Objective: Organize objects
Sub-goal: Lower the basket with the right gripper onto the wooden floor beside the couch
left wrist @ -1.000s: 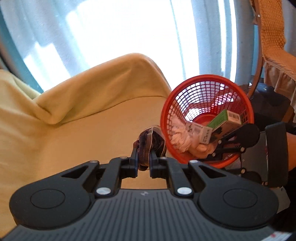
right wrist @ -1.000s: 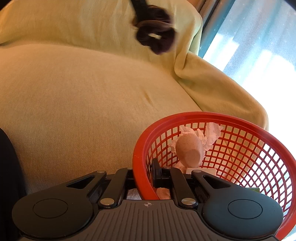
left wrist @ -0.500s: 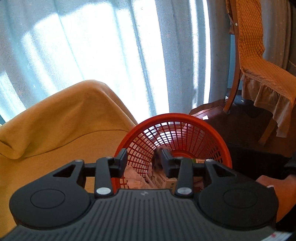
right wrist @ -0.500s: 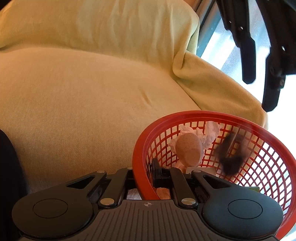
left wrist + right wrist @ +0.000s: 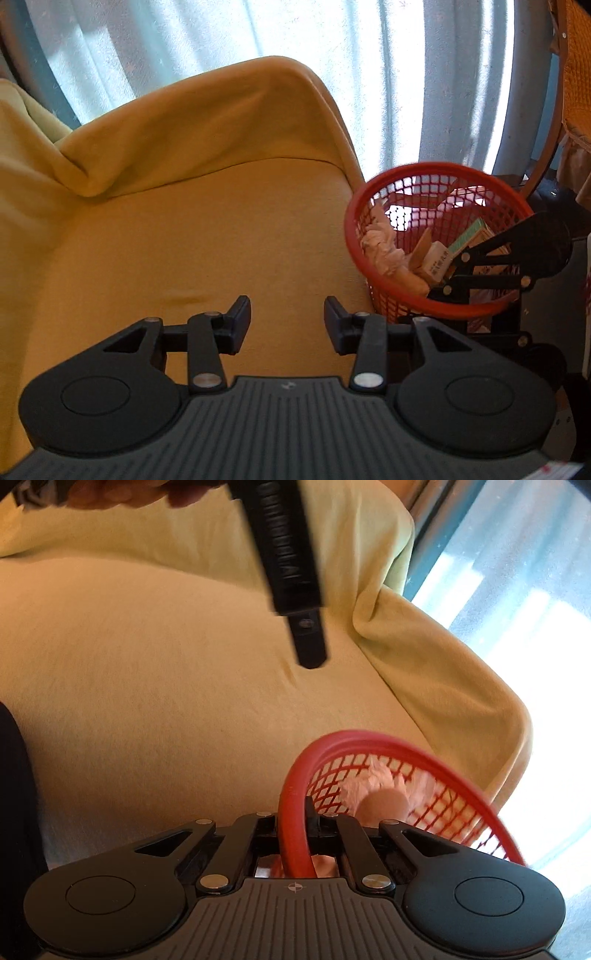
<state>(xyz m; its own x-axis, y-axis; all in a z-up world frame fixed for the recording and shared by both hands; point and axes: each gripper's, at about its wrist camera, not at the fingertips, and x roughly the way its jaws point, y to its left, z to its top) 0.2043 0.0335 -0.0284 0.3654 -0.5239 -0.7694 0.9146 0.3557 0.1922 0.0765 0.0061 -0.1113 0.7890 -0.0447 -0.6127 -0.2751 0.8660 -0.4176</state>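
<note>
My right gripper (image 5: 293, 812) is shut on the near rim of a red mesh basket (image 5: 369, 738) and holds it at the sofa's edge. In the left wrist view the basket (image 5: 354, 236) holds crumpled white tissue (image 5: 384, 247), small white boxes (image 5: 439, 258) and a green-edged box (image 5: 469, 232), with my right gripper (image 5: 439, 291) clamped on its rim. My left gripper (image 5: 287, 317) hangs over the yellow sofa seat, left of the basket; its jaws are opening with nothing between them. One of its fingers (image 5: 310, 642) shows in the right wrist view. No dark scrunchie shows.
A yellow cloth covers the sofa seat (image 5: 184, 240) and its armrest (image 5: 240, 110). Bright curtains (image 5: 388, 74) hang behind. A wooden chair with an orange cover (image 5: 572, 92) stands at the far right. A person's hand (image 5: 110, 491) shows at the top.
My left gripper carried a dark scrunchie over the basket, let it go and it fell in. The gripper then swung left and down over the sofa seat, jaws apart. The basket tipped slightly.
</note>
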